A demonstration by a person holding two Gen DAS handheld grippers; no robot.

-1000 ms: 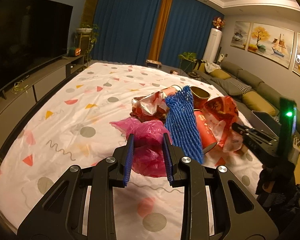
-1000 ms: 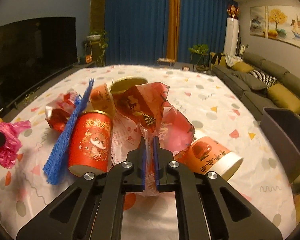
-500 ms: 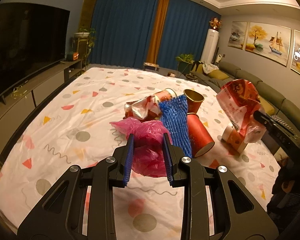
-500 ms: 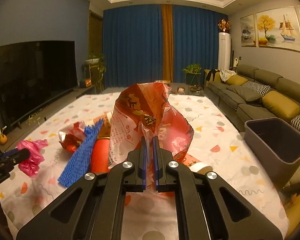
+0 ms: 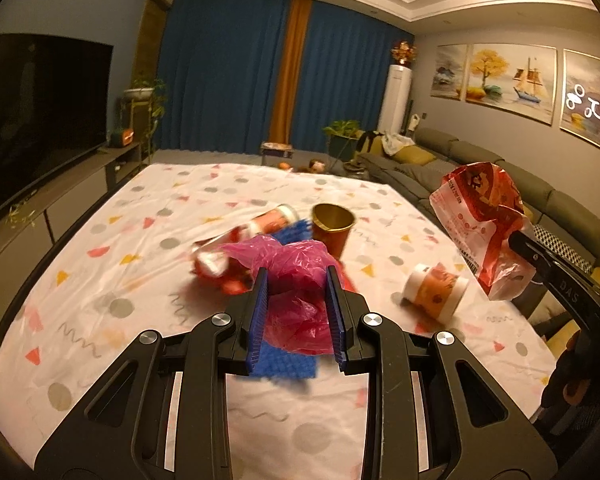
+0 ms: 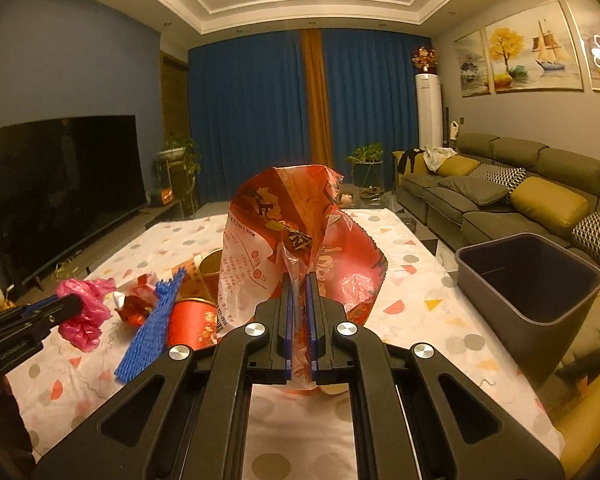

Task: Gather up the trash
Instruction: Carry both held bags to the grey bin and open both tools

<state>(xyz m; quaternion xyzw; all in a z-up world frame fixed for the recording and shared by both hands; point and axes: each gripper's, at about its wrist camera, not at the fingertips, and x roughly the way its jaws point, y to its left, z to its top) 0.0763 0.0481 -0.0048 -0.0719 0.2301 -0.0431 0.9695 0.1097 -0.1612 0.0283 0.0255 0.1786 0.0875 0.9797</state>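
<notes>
Carrying trash: the right tool (image 6: 299, 316) is clamped on a red wrapper (image 6: 296, 232) at frame centre, the left tool (image 5: 296, 316) on a pink bag (image 5: 296, 280). Next comes swinging both over the bin (image 6: 532, 276) at right, then releasing.

Bare tabletop (image 6: 412, 280) is seen before the grey bin (image 6: 528, 276) — clutter is confined left: blue mesh (image 6: 150, 324), red can (image 6: 192, 326).

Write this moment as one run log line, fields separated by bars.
left gripper: shut on pink bag | right gripper: shut on red wrapper | bin: empty
</notes>
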